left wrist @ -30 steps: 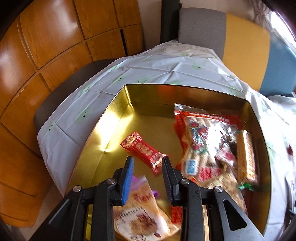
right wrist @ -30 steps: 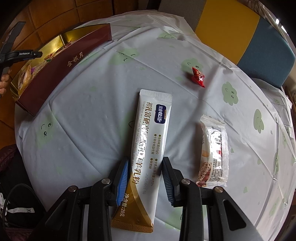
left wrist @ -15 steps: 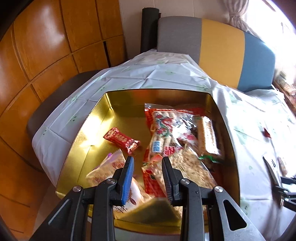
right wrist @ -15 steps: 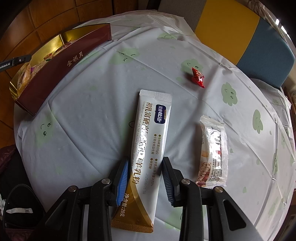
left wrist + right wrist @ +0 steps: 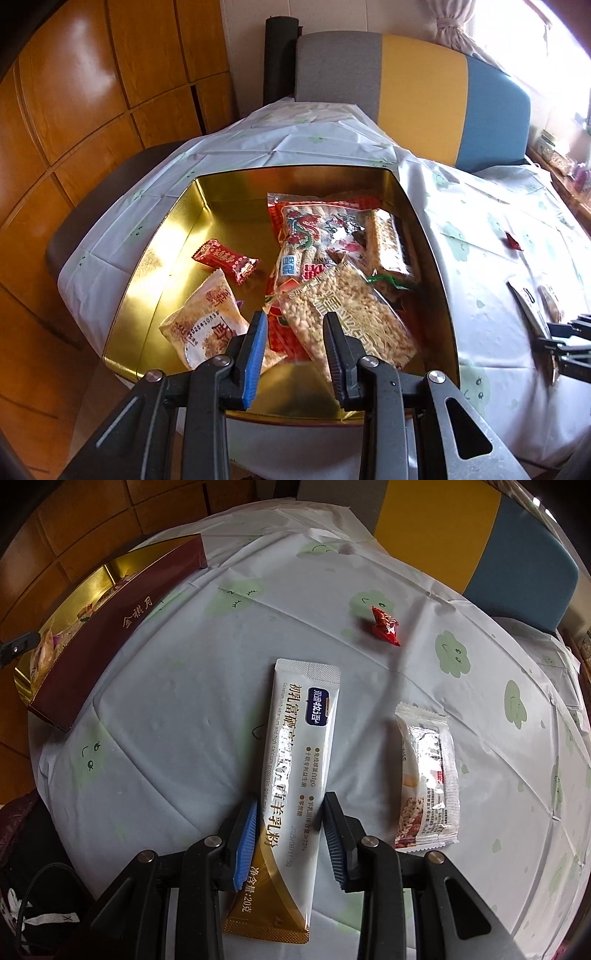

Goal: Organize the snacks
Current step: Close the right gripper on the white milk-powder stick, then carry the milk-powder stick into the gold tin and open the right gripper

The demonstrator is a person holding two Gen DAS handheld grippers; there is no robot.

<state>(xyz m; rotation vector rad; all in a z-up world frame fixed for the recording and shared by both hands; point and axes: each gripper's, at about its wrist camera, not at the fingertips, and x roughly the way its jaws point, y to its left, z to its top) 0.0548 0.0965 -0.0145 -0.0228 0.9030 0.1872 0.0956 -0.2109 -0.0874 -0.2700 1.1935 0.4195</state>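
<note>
While straddling the long milk stick (image 5: 299, 775) with right gripper (image 5: 290, 834) jaws wide, not pinching; points to 12 o'clock; gold box (image 5: 122, 627) at 10 o'clock; left gripper (image 5: 295, 350) wide, empty.

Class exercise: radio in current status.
Left gripper open, empty, over tin. Right gripper open, astride milk powder stick. Nothing in the way.
</note>
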